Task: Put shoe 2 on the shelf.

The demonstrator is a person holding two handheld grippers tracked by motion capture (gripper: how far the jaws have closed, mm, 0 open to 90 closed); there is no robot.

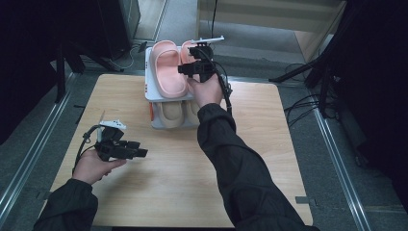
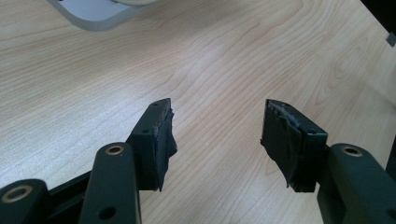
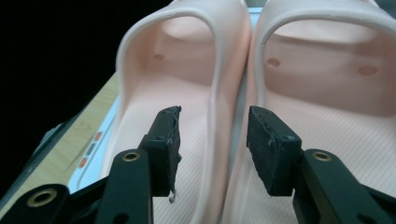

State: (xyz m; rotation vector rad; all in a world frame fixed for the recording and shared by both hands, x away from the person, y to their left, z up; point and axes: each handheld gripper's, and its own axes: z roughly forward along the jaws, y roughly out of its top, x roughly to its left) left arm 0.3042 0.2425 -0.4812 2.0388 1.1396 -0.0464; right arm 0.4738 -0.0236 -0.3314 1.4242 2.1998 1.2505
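A pair of pink slippers lies on the top shelf of a small grey-white shoe rack (image 1: 150, 91) at the table's far middle. The left slipper (image 1: 168, 67) (image 3: 187, 60) lies in plain sight. The right slipper (image 1: 186, 48) (image 3: 327, 70) is partly covered by my right gripper (image 1: 186, 69) (image 3: 212, 126). That gripper hangs open over the pair, with the slippers' adjoining side walls between its jaws and the pads off them. My left gripper (image 1: 142, 149) (image 2: 217, 126) is held open and empty just above the bare wood at the table's left.
A beige pair of slippers (image 1: 171, 113) lies on the rack's lower shelf. The light wooden table (image 1: 183, 183) has free room in front of and beside the rack. Dark stands and cables flank the table, and metal rails run along the floor at both sides.
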